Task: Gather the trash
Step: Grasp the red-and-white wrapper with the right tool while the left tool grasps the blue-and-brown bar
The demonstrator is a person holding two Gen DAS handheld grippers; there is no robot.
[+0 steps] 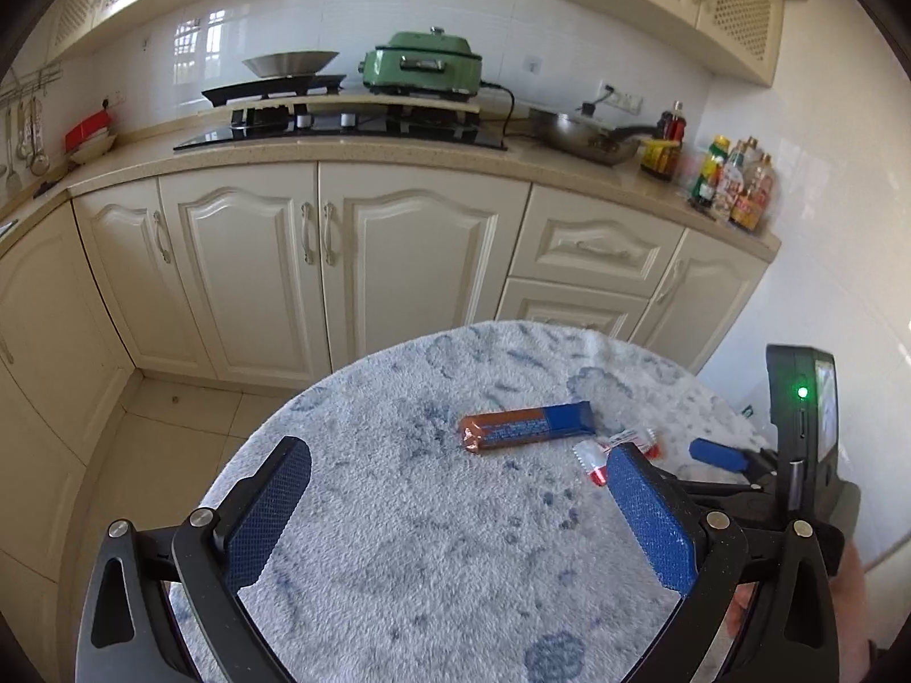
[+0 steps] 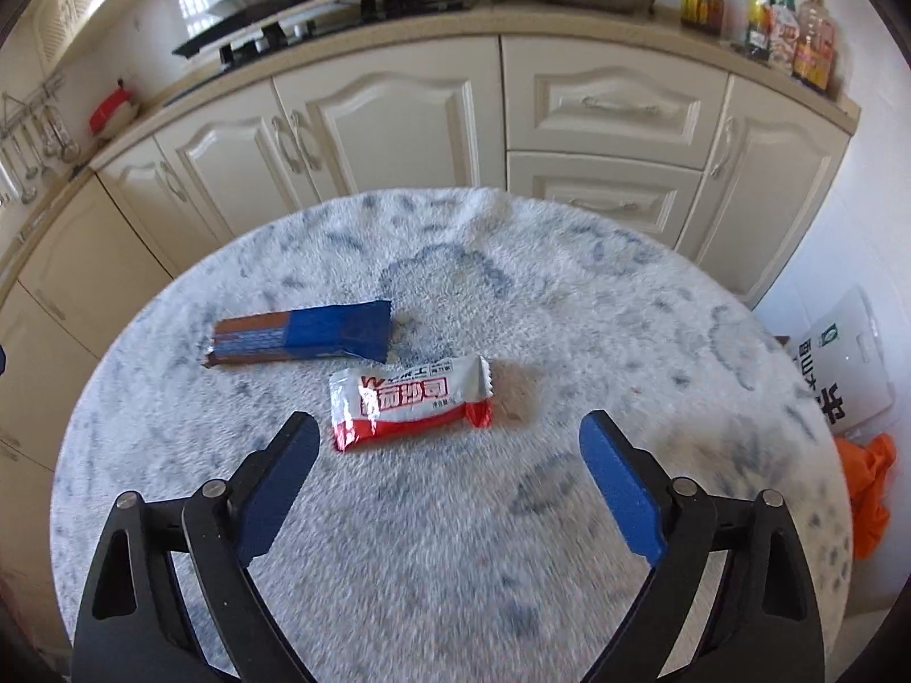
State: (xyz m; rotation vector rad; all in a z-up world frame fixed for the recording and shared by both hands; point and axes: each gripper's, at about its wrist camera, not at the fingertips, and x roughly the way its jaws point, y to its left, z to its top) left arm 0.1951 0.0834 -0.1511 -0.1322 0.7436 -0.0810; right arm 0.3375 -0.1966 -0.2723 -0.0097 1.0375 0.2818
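- Left wrist view: blue-padded jaws of the left gripper [image 1: 455, 472] are spread wide, nothing between them, held above the fleecy cover of the round bench [image 1: 398, 540].
- Brown-and-blue wrapper [image 1: 526, 428] is seen flat mid-bench, ahead of the jaws; likely the left side's target, judging by the aim.
- Red-and-white wrapper [image 1: 618, 452] lies just beside it, partly hidden behind the right-hand pad.
- Right gripper [image 1: 718, 454] is seen at the right edge, one blue finger showing, angled toward the same spot.
- Right wrist view: right gripper [image 2: 450, 435] jaws are wide apart and empty, pointed steeply down at the bench [image 2: 712, 353].
- Red-and-white wrapper [image 2: 410, 401] sits just ahead of the finger tips, closer to the left pad; not touched, not yet between the pads.
- Brown-and-blue wrapper [image 2: 302, 337] lies just behind it, apart by a narrow gap.
- Wide opening is judged to be a pre-grasp setting for a flat, crinkly item.
- No bin is visible; a white bag [image 2: 842, 364] and something orange [image 2: 868, 489] lie on the floor beyond the bench.
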